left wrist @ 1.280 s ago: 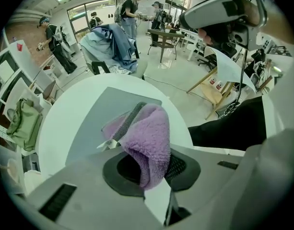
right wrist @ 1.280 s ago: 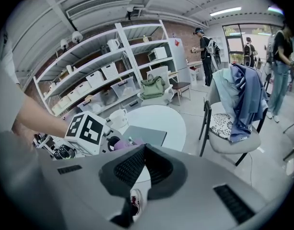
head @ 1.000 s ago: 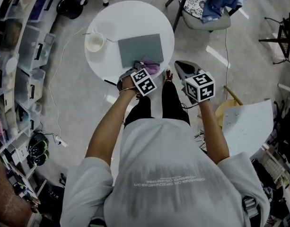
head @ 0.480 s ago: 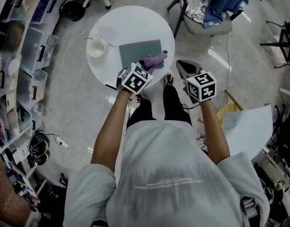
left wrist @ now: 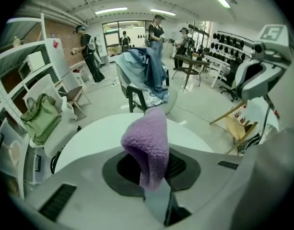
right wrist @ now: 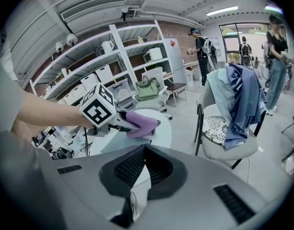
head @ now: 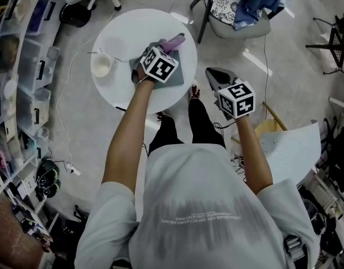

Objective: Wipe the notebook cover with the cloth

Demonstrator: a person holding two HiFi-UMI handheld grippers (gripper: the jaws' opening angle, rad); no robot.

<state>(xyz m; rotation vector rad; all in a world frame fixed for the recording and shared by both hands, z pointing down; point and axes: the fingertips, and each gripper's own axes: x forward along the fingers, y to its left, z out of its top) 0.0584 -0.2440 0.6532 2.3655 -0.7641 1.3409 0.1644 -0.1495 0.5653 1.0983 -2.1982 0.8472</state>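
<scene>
A grey notebook (head: 180, 72) lies on the round white table (head: 121, 32). My left gripper (head: 166, 47) is over the notebook, shut on a purple fleecy cloth (head: 174, 40) that sticks out past its jaws toward the notebook's far edge. In the left gripper view the cloth (left wrist: 147, 145) hangs pinched between the jaws. The right gripper view shows the left gripper (right wrist: 122, 123) and cloth (right wrist: 143, 122) low over the notebook (right wrist: 117, 142). My right gripper (head: 212, 73) is off the table's right side, jaws together, holding nothing.
A white cup (head: 101, 66) stands on the table's left part with a thin cable beside it. A chair draped with blue clothes (head: 239, 7) is behind the table at right. Storage shelves (head: 17, 66) line the left. A white board (head: 289, 144) leans at right.
My left gripper has carried the cloth from the notebook's near edge across the cover toward its far edge. My right gripper has stayed where it was.
</scene>
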